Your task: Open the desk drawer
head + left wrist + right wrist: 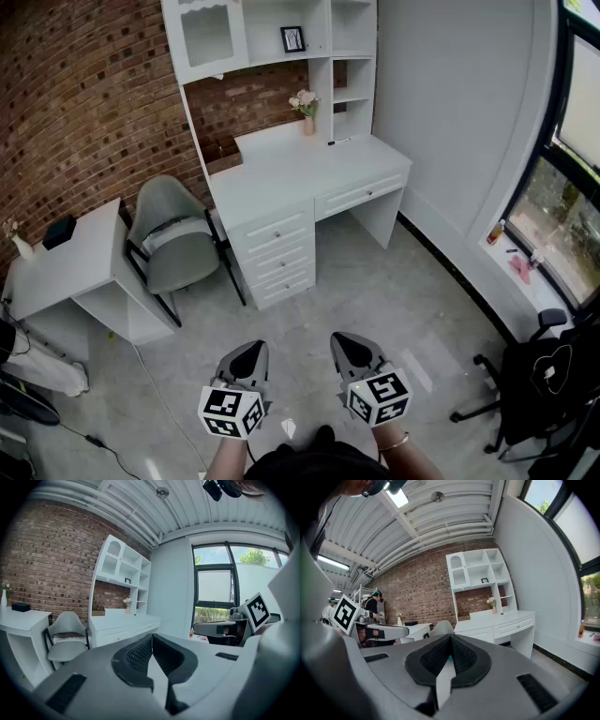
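Observation:
The white desk [281, 178] stands against the brick wall, well ahead of both grippers. Its wide drawer [361, 195] sits closed under the desktop, and a stack of three closed drawers [277, 248] is to its left. My left gripper [248, 353] and right gripper [349, 345] hover side by side over the floor near the bottom edge, both shut and empty. The left gripper view shows its jaws [151, 637] met, with the desk [124, 623] far off. In the right gripper view the jaws [451, 637] are also together, and the wide drawer [513, 626] is far ahead.
A grey chair [173, 239] stands left of the desk, beside a smaller white table [70, 262]. A black office chair [544, 375] is by the window at right. A flower vase [307, 105] sits on the desk under white shelves [281, 37]. A person [372, 606] stands far left.

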Tool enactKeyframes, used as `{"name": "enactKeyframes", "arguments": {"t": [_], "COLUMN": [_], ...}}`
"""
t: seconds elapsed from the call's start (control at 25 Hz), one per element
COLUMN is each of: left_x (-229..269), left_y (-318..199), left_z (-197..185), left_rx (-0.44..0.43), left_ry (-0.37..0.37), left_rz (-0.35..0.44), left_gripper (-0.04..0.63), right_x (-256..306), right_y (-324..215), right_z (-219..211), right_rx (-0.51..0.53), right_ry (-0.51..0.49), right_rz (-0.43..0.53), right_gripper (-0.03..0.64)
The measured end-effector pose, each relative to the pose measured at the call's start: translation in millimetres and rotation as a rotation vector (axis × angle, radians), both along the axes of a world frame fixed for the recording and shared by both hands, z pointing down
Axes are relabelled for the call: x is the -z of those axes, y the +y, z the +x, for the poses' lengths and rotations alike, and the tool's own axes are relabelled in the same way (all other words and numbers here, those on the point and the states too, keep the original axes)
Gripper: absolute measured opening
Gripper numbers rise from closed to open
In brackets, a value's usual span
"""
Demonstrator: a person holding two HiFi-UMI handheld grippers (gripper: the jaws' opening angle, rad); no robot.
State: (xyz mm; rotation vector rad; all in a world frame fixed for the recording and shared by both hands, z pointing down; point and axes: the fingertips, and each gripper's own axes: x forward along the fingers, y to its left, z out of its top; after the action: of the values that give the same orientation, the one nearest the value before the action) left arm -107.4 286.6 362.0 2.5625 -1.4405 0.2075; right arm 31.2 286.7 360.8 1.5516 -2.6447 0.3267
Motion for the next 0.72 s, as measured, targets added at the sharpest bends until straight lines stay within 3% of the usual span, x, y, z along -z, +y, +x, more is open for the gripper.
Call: {"name": "enactKeyframes", "arguments": {"t": [0.72], "left_x": [-11.4], "left_y": [2.5], "left_z": [34.8], "left_rx": [-0.011], "left_ry": [-0.005], "left_rz": [-0.03], "left_gripper": [0.009], "right_x": [-2.9], "right_y": [5.7], "right_z": [35.6], "right_rx": [-0.016], "right_ry": [-0.033], "right_rz": [-0.005], "right_gripper": [0.005]}}
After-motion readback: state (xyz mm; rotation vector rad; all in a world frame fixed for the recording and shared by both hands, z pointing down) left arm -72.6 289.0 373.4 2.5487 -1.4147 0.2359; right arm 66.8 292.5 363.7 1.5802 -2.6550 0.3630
